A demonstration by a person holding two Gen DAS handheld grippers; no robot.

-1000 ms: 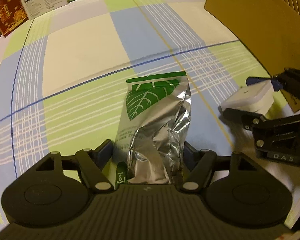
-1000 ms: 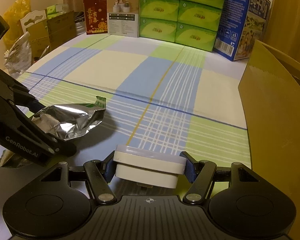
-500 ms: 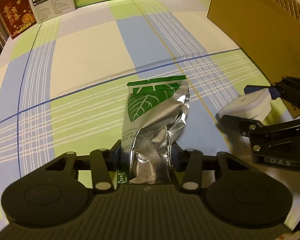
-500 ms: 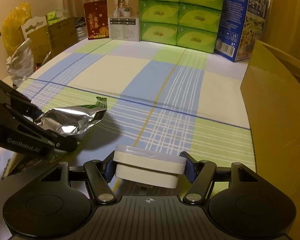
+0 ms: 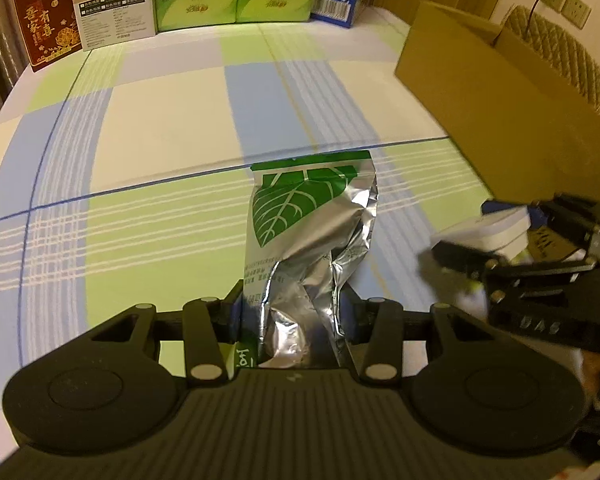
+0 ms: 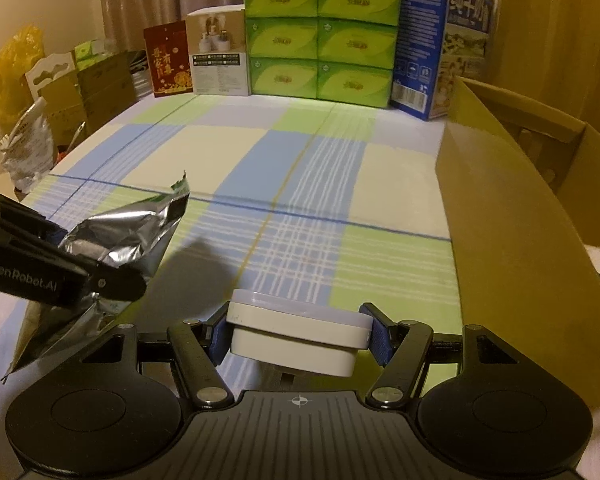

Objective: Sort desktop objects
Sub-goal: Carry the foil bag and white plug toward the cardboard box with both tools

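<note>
Foil pouch is clamped at its crumpled lower end by the left hand-held gripper, clear of the table, long axis pointing away, green leaf end foremost. Right hand-held gripper is clamped across the white case, held flat. Both appear bound for the cardboard box, presumably the sorting bin.

"GenRobot.AI" marks the left gripper (white lettering); "DAS" the right gripper.

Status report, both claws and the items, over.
Left claw shut on foil pouch. Right claw shut on white box. Both lifted off checked cloth. Open cardboard box at right, path clear.
</note>
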